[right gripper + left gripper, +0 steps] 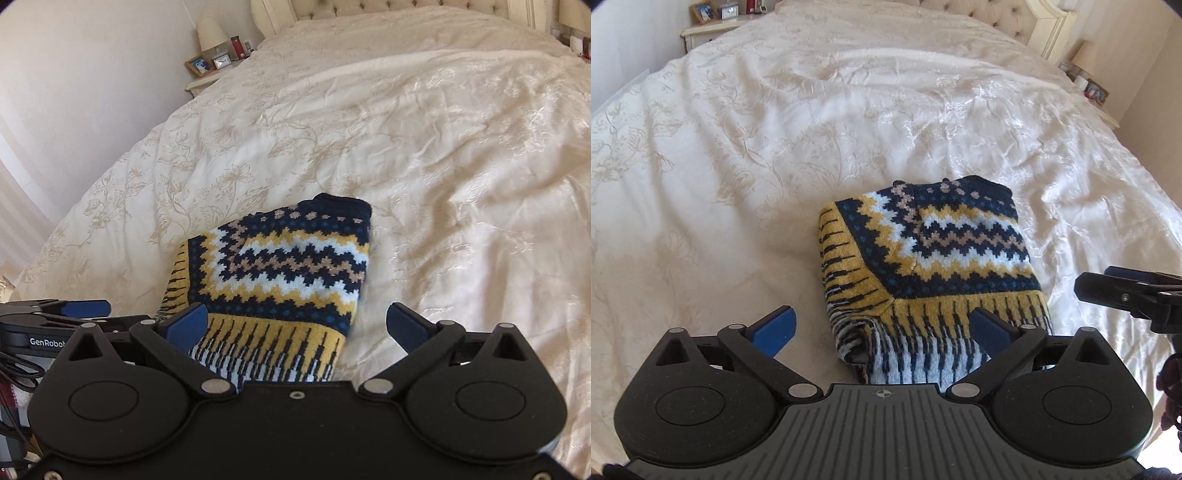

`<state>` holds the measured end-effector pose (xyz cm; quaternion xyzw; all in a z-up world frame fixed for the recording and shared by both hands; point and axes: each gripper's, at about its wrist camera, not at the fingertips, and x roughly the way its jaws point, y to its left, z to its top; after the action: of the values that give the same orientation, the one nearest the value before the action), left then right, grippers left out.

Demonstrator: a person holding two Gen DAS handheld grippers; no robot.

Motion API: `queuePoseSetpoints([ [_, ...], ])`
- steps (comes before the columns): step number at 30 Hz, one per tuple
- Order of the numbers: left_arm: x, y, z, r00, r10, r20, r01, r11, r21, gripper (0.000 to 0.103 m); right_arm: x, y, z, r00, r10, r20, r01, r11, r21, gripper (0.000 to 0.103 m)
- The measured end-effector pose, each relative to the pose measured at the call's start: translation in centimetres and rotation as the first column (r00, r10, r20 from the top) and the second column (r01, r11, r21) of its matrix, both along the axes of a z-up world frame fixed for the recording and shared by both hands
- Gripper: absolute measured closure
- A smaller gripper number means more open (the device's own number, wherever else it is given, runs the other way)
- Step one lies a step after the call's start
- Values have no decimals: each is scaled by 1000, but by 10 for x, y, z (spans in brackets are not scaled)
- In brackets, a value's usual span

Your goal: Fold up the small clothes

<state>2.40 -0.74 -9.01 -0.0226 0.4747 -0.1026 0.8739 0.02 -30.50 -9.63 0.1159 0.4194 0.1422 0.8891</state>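
garment: a small knitted sweater [934, 254] in navy, mustard yellow, pale blue and beige zigzag bands, folded into a compact thick rectangle; navy neck edge at its far end, striped yellow-and-white hem at the near end.
garment position: lower centre of the left wrist view, lying on the bed; in the right wrist view [284, 280] it sits left of centre, its hem running down behind the gripper body.
left hand-held gripper [882, 326]: jaws spread wide, holding nothing; blue pads sit either side of the sweater's near hem, the right pad overlapping the striped edge in the frame; contact cannot be told.
right hand-held gripper [295, 325]: jaws also spread wide, gripping nothing; left pad overlaps the yellow hem band, right pad over bare bedding.
cross views: right tool shows at the right edge of the left wrist view [1130, 291]; left tool shows at the left edge of the right wrist view [55, 317].
bed: cream floral-embroidered duvet [812, 129], rumpled, filling most of both frames; tufted cream headboard [979, 11] at top.
background: white bedside table with framed photo [199, 65] and cream lamp [211, 33], upper left of right wrist view.
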Motion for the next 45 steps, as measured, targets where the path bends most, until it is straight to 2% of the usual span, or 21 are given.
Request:
queuePoseSetpoints([
  [4, -19, -7, 19, 1000, 3, 31, -3, 1000, 11, 1, -20, -5, 15, 997, -50, 51, 53, 996, -65, 0],
  [6, -28, -13, 27, 999, 2, 44, -4, 999, 43, 1, -29, -5, 23, 994, -67, 83, 75, 993, -87, 0],
  [9, -42, -21, 39, 998, 1, 63, -6, 997, 71, 2, -39, -7, 33, 990, -90, 109, 100, 991, -93, 0],
  [11, -49, -25, 46, 998, 9, 67, -13, 997, 71, 2, -47, -10, 40, 987, -95, 133, 104, 993, -62, 0],
  [13, -57, -28, 54, 996, 26, 84, -31, 997, 67, 3, -56, -12, 48, 982, -87, 165, 93, 995, -25, 0],
  [16, -68, -33, 66, 989, 72, 129, -84, 992, 95, 3, -66, -11, 61, 975, -96, 201, 101, 995, -16, 1],
  [19, -74, -39, 74, 982, 105, 158, -126, 984, 128, 3, -77, -9, 71, 959, -133, 250, 153, 987, -59, 1],
  [22, -75, -42, 78, 979, 130, 155, -154, 976, 151, 3, -85, -7, 77, 944, -136, 299, 176, 978, -110, 1],
  [23, -75, -43, 78, 980, 134, 148, -157, 975, 157, 3, -85, -7, 78, 947, -133, 294, 172, 979, -113, 1],
  [27, -78, -48, 76, 981, 146, 125, -169, 964, 204, 3, -77, -12, 71, 978, -136, 157, 153, 983, -104, 1],
  [32, -80, -56, 71, 984, 148, 99, -170, 944, 284, 3, -78, -15, 59, 991, -123, 48, 127, 988, -87, 1],
  [39, -79, -54, 58, 987, 158, -1, -153, 958, 241, 5, -78, -15, 47, 992, -118, -46, 113, 989, -98, 1],
  [41, -79, -53, 55, 986, 167, -30, -156, 961, 229, 10, -78, -15, 45, 991, -116, -61, 110, 988, -105, 1],
  [45, -76, -51, 47, 979, 184, -89, -161, 962, 221, 10, -77, -15, 43, 990, -115, -81, 106, 988, -113, 1],
])
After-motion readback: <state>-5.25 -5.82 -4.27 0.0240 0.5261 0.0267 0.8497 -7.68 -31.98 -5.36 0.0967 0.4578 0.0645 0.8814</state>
